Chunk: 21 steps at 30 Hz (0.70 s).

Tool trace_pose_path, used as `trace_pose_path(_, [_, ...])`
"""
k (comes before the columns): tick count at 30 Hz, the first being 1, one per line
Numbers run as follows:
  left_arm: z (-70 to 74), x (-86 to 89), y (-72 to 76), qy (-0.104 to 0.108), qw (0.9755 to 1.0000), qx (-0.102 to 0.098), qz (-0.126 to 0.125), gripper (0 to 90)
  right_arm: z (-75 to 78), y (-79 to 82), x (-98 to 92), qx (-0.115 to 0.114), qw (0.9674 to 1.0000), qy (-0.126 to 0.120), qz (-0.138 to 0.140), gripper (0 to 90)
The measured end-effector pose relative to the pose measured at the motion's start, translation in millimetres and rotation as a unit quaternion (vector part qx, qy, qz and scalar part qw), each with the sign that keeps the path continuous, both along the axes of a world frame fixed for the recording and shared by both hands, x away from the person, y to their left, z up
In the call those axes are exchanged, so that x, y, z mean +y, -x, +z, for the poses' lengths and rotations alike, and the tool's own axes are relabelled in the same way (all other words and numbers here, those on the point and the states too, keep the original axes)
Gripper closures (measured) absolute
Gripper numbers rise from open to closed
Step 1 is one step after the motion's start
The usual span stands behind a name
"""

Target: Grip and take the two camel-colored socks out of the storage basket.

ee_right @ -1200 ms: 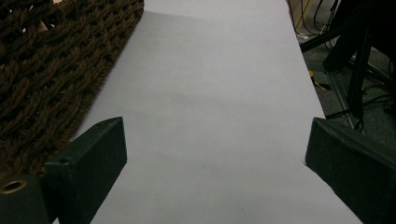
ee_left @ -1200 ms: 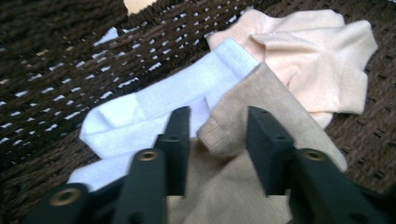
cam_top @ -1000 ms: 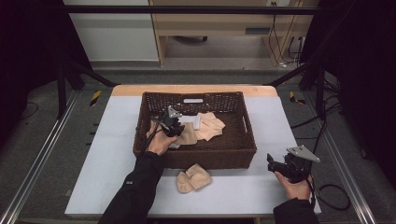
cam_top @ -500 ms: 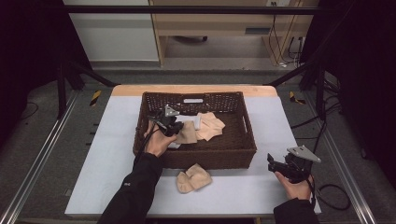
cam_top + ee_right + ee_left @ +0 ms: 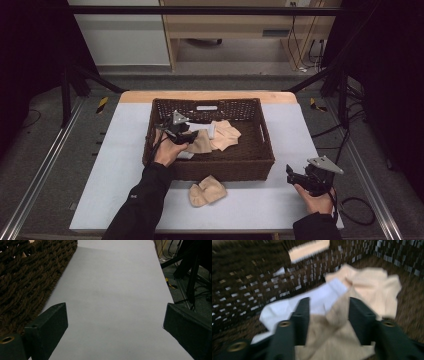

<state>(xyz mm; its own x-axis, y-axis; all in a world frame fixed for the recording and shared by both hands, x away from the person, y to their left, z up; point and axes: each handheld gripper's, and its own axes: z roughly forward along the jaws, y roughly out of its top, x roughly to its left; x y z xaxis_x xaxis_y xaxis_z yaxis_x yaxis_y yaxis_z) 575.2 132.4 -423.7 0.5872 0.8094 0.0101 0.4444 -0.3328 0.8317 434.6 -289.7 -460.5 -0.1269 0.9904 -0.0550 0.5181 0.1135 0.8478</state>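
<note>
The left gripper (image 5: pixel 189 136) is inside the brown woven basket (image 5: pixel 262 145), toward its left wall, and its jaws have just been opening; in the left gripper view they stand apart with a tan sock (image 5: pixel 332 337) lying loose between them, the pads not pressing on it. That sock lies on the basket floor over a white cloth (image 5: pixel 317 298), and a second, paler sock (image 5: pixel 225 135) sits just beside it toward the middle. The right half of the basket floor is bare, with room between the cloth pile and the right and near walls. Another pair of tan socks (image 5: pixel 207 190) rests on the table (image 5: pixel 120 150) just outside the basket's near wall, close to the table's front edge. The right gripper (image 5: pixel 296 175) is held near the table's front right corner — its jaws spread wide over bare tabletop, the basket's right wall well to its left, and nothing between them.
</note>
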Motion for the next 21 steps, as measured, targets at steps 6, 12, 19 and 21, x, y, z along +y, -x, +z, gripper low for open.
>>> trace_pose_path(6, [8.0, -7.6, -6.6, 0.004, 0.9999, -0.008, 0.011, 36.7, -0.8, -1.4, 0.7, 0.003, 1.0, -0.001, -0.001, 5.8])
trace_pose_path(12, [-0.9, -20.1, -12.2, -0.03, 0.9995, 0.01, 0.007, 36.7, -0.7, -1.1, 0.5, 0.003, 1.0, -0.003, 0.0, 5.8])
trace_pose_path(19, [-6.3, -21.2, -12.7, -0.069, 0.9967, 0.042, -0.004, 55.1, -1.2, -1.9, 0.8, 0.004, 1.0, -0.003, 0.001, 5.8])
trace_pose_path(21, [-6.6, -20.9, -12.2, -0.071, 0.996, 0.053, -0.011, 65.5, -1.0, -1.6, 0.9, 0.004, 1.0, -0.002, 0.001, 5.9])
